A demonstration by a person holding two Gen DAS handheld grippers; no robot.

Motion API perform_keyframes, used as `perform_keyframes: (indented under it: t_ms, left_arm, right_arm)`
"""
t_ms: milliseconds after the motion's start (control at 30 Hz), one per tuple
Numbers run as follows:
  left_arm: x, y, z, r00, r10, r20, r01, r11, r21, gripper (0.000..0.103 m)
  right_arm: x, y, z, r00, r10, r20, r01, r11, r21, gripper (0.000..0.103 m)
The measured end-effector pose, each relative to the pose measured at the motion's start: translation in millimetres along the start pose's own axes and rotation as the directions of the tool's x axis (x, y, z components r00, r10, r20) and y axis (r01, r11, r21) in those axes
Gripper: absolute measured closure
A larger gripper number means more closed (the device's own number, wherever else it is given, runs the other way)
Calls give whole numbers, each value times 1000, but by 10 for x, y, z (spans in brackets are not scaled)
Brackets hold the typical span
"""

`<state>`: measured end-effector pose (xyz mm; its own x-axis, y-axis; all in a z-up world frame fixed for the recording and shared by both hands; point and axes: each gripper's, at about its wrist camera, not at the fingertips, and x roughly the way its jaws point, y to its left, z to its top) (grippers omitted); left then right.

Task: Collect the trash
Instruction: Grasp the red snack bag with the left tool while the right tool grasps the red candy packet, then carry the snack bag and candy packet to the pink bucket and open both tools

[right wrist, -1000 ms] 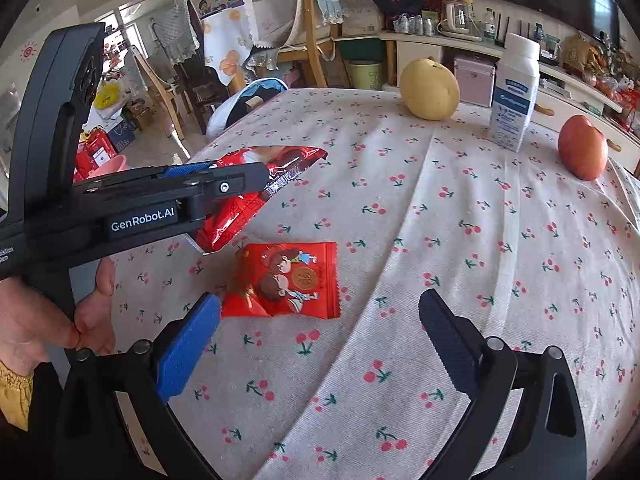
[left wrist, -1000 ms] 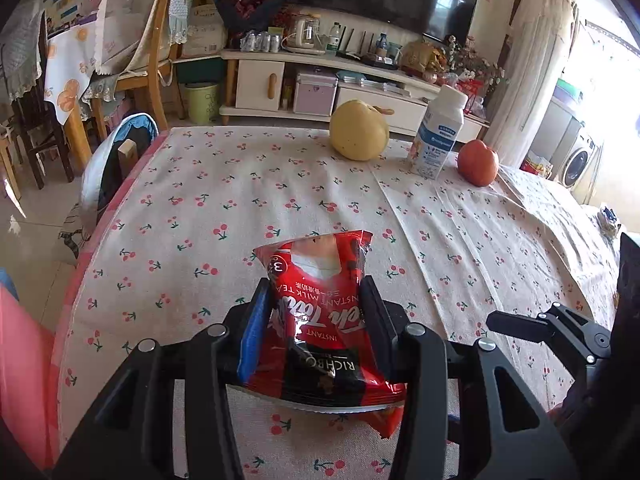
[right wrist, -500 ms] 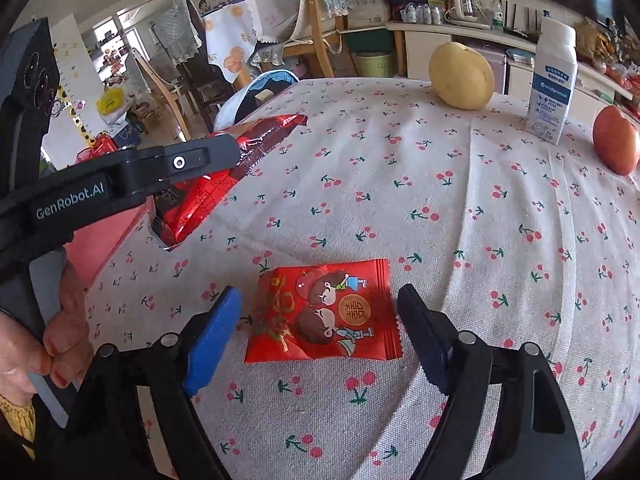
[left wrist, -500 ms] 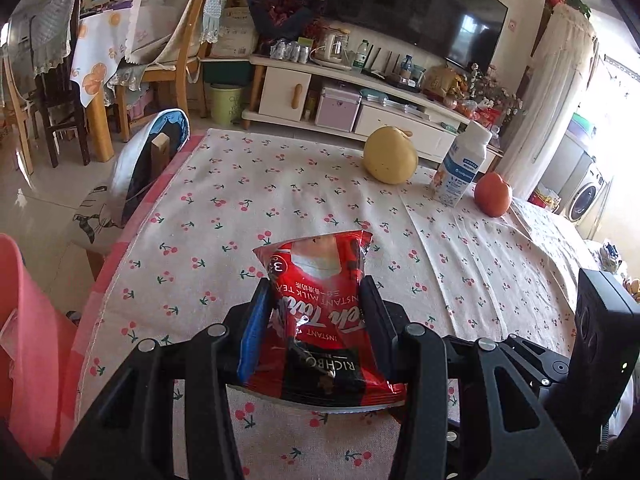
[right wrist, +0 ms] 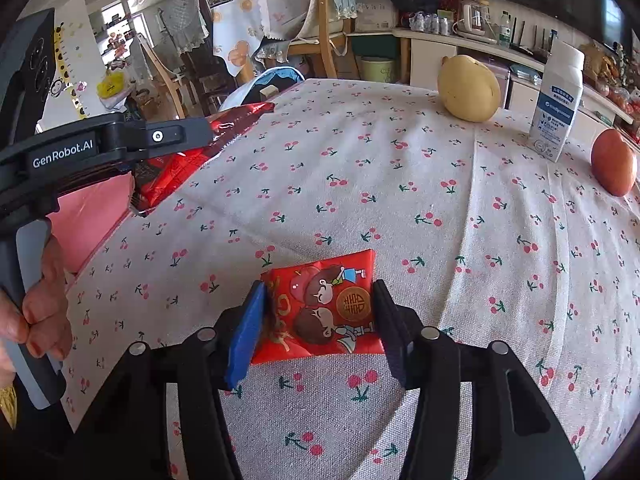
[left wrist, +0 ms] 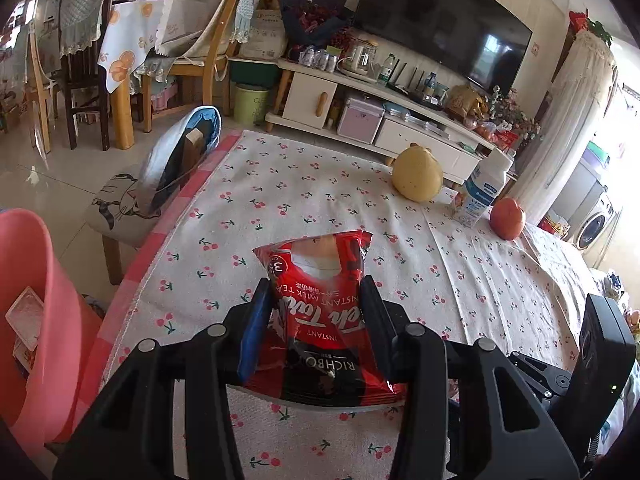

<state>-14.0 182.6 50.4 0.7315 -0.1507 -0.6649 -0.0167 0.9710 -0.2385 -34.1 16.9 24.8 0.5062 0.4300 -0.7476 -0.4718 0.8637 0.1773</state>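
My left gripper [left wrist: 316,292] is shut on a red instant milk tea bag [left wrist: 316,256] and holds it in the air above the table's left side. From the right wrist view this bag [right wrist: 176,168] hangs near the pink bin [right wrist: 92,216]. A person's hand [right wrist: 40,320] grips the left gripper's handle. My right gripper [right wrist: 319,286] points down at the cherry-print tablecloth [right wrist: 360,184]. Its jaws are closing on a small red cartoon packet [right wrist: 320,312], and both pads touch its side edges, which buckle upward.
A yellow round fruit [left wrist: 417,176], a white milk bottle [left wrist: 482,192] and a red fruit [left wrist: 507,218] stand at the table's far side. The pink bin [left wrist: 36,280] stands on the floor off the table's left edge, with a cat-print stool [left wrist: 116,208] behind it.
The right jaws have narrowed from wide open onto the red cartoon packet. The left gripper has carried the milk tea bag leftward, and the pink bin has come into its view.
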Motion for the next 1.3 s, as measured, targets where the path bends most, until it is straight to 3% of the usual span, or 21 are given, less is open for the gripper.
perform_keyframes:
  t_ms: [400,800,1100,1300]
  left_arm:
    - [-185,267,46,999,26,33,-24,997,-80,56]
    - [-392,498,99,995,50,81,-38,988,-149,56]
    - [-596,805,159,988,100,121,-69,969,-236,56]
    - [-763,1215,189,977,168,133,-111,928,-357,56]
  right_arm:
    - [-106,169,-70,997,-67,46,70,995,-68,57]
    - [-265,375,-23,991,-101,88,107,992,-65,58]
    - [-409,704,273,988,-48,149,52,998,-27,58]
    - [-351,1180,553,982,28,185,-15,997,-72,58]
